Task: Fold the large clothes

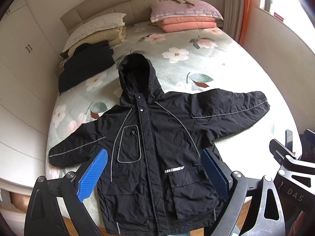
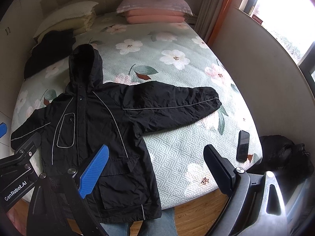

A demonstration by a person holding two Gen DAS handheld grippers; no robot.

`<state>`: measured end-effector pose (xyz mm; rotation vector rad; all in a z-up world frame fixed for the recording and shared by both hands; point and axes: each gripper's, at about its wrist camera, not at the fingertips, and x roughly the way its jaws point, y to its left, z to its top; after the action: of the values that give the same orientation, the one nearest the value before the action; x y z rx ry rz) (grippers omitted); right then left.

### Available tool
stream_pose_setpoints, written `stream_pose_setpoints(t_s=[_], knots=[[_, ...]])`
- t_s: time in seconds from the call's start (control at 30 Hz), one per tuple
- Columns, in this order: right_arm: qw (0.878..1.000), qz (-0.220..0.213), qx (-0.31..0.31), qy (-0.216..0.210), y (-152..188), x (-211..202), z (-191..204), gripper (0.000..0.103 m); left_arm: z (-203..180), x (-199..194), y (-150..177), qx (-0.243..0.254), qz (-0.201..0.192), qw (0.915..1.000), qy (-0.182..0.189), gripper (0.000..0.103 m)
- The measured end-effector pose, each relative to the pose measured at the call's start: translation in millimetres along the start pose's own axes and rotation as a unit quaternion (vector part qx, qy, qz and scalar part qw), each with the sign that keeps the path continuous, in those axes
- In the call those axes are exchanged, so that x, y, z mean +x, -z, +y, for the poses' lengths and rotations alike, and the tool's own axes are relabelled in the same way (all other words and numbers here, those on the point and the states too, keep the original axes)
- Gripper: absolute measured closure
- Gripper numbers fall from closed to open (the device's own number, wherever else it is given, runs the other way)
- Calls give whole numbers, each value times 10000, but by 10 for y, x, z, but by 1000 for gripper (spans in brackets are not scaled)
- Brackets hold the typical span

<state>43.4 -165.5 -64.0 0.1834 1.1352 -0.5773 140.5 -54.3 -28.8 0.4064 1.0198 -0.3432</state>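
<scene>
A black hooded jacket (image 1: 155,137) lies flat and face up on the floral bedspread (image 1: 196,63), both sleeves spread out, hood toward the headboard, hem hanging over the foot edge. It also shows in the right wrist view (image 2: 94,122). My left gripper (image 1: 155,169) is open and empty, held above the jacket's lower body. My right gripper (image 2: 155,167) is open and empty, above the jacket's right hem and the bare bedspread (image 2: 187,147). The right gripper's body shows at the right edge of the left wrist view (image 1: 285,161).
A folded black garment (image 1: 86,64) lies at the bed's far left by stacked pillows (image 1: 102,29). Pink folded bedding (image 1: 187,17) sits at the headboard. A phone (image 2: 243,145) lies near the bed's right foot corner. A black bag (image 2: 279,153) is on the floor. Cupboards stand left.
</scene>
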Motion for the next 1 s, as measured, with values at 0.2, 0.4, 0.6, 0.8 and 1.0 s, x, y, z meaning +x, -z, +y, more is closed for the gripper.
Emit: stream_pose_setpoints(t_s=[0.2, 0.4, 0.6, 0.8, 1.0], knots=[[9998, -13, -141, -128, -208, 73, -335, 5, -373, -49, -136, -67, 31, 9999, -110, 7], [9995, -68, -222, -192, -375, 140, -663, 5, -667, -94, -380, -105, -74, 9995, -300, 7], [9994, 9, -217, -281, -477, 296, -975, 5, -931, -118, -522, -140, -120, 9989, -440, 7], [9992, -22, -197, -341, -584, 373, -1195, 5, -1143, -193, -628, -239, -178, 9980, -559, 7], [9989, -113, -262, -378, -687, 376, -1300, 5, -1258, -260, -690, -346, -240, 9976, -554, 7]])
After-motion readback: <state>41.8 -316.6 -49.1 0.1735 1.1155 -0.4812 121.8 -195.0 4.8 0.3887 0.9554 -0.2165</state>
